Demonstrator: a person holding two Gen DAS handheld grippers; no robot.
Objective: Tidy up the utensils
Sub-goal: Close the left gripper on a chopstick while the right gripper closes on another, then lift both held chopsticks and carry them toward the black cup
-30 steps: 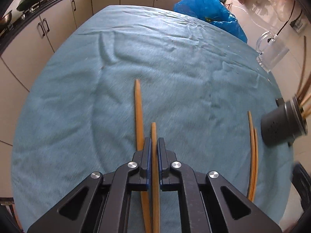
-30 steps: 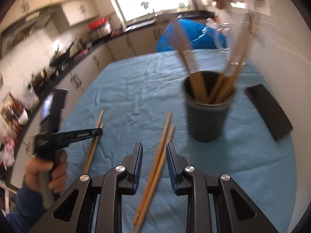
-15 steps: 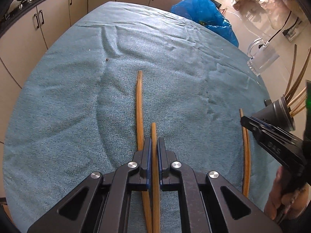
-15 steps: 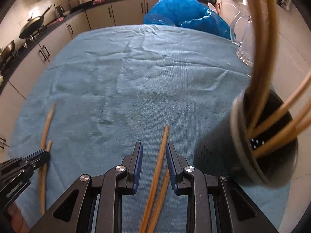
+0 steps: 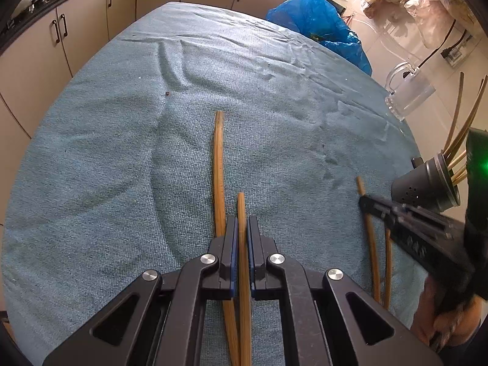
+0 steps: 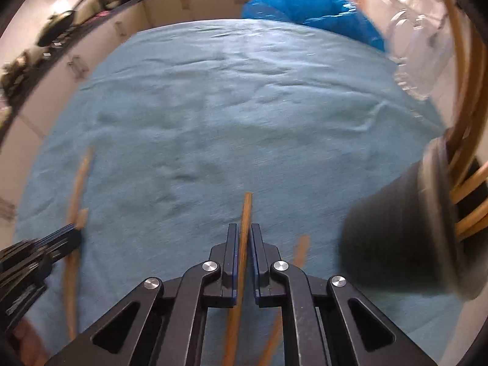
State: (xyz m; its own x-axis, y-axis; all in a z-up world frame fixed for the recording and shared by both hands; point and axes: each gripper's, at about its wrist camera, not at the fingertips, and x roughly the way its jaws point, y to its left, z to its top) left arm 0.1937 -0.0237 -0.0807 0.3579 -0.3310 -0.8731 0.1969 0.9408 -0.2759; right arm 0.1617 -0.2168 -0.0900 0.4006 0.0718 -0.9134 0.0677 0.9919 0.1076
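Left hand-held gripper: jaws closed tight on a slim tan wooden chopstick, round in section, blunt tip poking out just past the blue pads. Stick runs back between the black fingers toward the camera. A second, longer tan wooden chopstick lies flat on the blue-green woven cloth covering the tabletop, just left of the held one and passing under the left finger.

Right hand-held gripper: jaws pinched shut on another tan wooden chopstick, squared tip showing ahead of the pads. Its mate, a similar tan stick, lies loose on the cloth just right of the jaws; blurred.

In the left wrist view these two sticks lie side by side at the cloth's right edge, the right gripper's black finger crossing over them.

Dark grey perforated cylindrical utensil holder stands close by to their right, near the cloth's right edge, with several thin tan sticks leaning out of it.

Right wrist view is motion-blurred; fine grain of the sticks cannot be made out there.
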